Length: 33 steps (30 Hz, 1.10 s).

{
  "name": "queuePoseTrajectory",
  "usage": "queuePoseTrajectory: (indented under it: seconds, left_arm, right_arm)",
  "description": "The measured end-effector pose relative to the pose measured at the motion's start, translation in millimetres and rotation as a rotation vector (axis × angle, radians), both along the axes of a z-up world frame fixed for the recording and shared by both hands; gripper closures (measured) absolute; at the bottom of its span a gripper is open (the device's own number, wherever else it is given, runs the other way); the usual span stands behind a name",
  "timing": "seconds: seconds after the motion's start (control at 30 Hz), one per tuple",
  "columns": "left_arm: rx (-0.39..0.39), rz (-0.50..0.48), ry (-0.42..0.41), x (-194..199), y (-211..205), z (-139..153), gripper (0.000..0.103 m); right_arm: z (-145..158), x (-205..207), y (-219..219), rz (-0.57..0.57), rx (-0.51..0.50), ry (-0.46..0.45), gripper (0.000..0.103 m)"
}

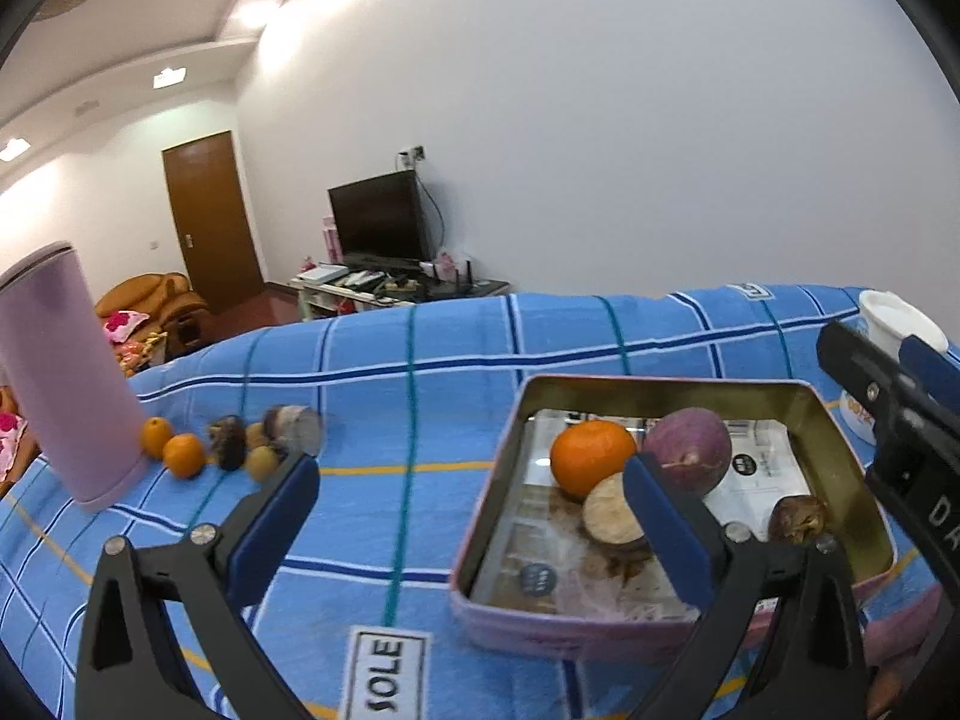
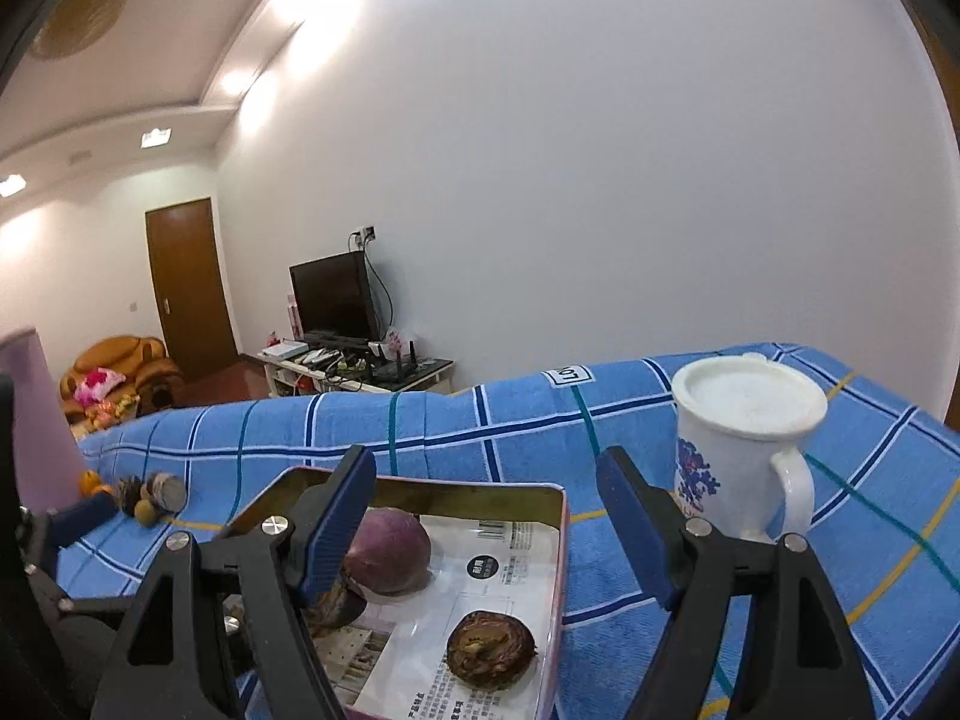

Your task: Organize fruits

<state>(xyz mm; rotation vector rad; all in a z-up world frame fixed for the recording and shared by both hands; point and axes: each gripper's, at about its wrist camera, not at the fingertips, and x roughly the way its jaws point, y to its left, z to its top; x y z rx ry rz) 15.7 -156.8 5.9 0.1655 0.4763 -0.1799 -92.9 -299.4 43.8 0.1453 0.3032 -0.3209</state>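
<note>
A pink-sided metal tin (image 1: 660, 387) on the blue checked cloth holds an orange (image 1: 588, 456), a round purple fruit (image 1: 690, 447), a cut pale-faced piece (image 1: 609, 513) and a brown shrivelled fruit (image 1: 795, 519). My left gripper (image 1: 471, 465) stands wide open above the tin's left side with nothing between its pads. My right gripper (image 2: 485, 459) is open over the tin (image 2: 480, 495), above the purple fruit (image 2: 390, 552) and the brown fruit (image 2: 489, 648), gripping nothing. Far left lie two oranges (image 1: 174, 447), a dark fruit (image 1: 228, 441) and another cut piece (image 1: 294, 426).
A tall lilac cylinder (image 1: 66, 372) stands by the loose fruits at the left. A white lidded mug (image 2: 744, 444) with blue flowers stands right of the tin. The cloth's far edge drops off toward a room with a television and a sofa.
</note>
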Motion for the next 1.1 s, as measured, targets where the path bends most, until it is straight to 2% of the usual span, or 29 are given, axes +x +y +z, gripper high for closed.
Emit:
queuePoseTrajectory:
  seconds: [0.13,0.47,0.73,1.1]
  left_arm:
    - [0.008,0.016,-0.009,-5.8,10.7,-0.6,0.000]
    - [0.001,0.048,-0.012,-15.9,43.8,-0.2,0.000]
    - [0.036,0.053,-0.024,-24.7,61.6,0.0,0.000]
    - [0.014,0.082,0.008,-16.6,95.7,-1.5,0.000]
  right_arm:
    - [1.8,-5.0,3.8,-0.018,-0.026,-0.020,0.026]
    - [1.1,-14.4,23.4,-0.022,-0.067,0.001,0.026]
    - [-0.3,-19.0,39.0,-0.027,-0.058,0.020,0.026]
    - [-3.2,-10.8,77.6,0.010,-0.048,0.047,0.026]
